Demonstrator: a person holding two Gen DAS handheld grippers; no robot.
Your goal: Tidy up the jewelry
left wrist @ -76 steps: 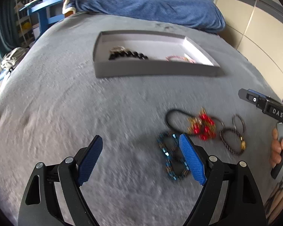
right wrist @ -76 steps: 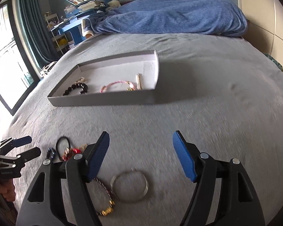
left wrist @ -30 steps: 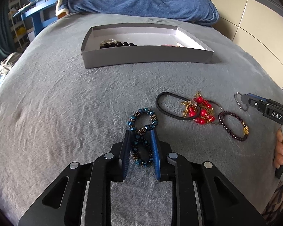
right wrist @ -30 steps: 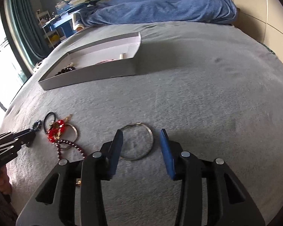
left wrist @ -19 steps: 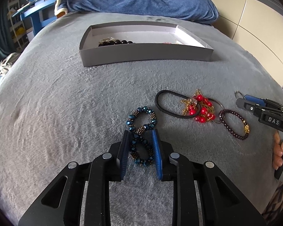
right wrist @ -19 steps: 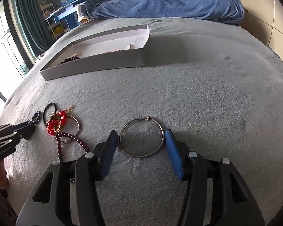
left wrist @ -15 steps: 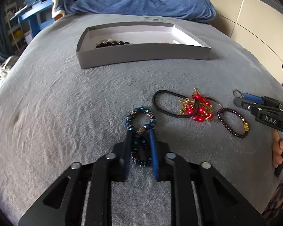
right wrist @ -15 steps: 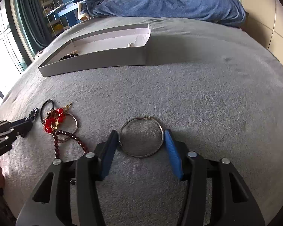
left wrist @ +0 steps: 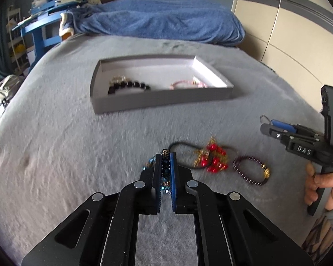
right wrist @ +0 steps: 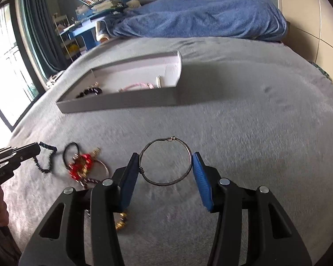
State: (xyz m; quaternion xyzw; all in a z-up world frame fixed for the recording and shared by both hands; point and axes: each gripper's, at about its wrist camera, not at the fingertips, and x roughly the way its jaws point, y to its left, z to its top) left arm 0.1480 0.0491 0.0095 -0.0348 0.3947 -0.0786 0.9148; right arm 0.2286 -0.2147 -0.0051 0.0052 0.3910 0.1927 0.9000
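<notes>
Both pieces have come up off the bed since half a second ago: the blue beaded bracelet [left wrist: 165,166], then lying looped on the grey blanket [left wrist: 55,155] with the pads around it, now sits pinched tight between the nearly closed jaws of the left gripper [left wrist: 165,155], its free loop dangling clear of the fabric in the right wrist view, and the wire bangle [right wrist: 165,161], then flat on the blanket, now hangs braced across its width between the half-spread jaws of the right gripper [right wrist: 165,161]. To carry both well, I judge the left grip should stay firm, since beads can roll between flat pads, while the right should not squeeze harder, as thin wire could bend or spring out sideways; each piece should travel level toward the grey tray [left wrist: 162,98], which sits toward the far middle of the bed, and clear its near wall before release. Inside it lie a black bead bracelet [left wrist: 128,86] at the left and a pink bracelet [left wrist: 184,84] toward the right, so open floor between them looks the safer drop. Left on the blanket near the front edge are a black hair tie [left wrist: 184,148], a red bead cluster [left wrist: 214,159] and a dark purple bracelet [left wrist: 250,169]. Blur softens both views; how much of the blue bracelet lies within the pads is hidden, whether both pads truly touch the bangle is hard to tell, and the purple bracelet is mostly covered by the right gripper's frame.
</notes>
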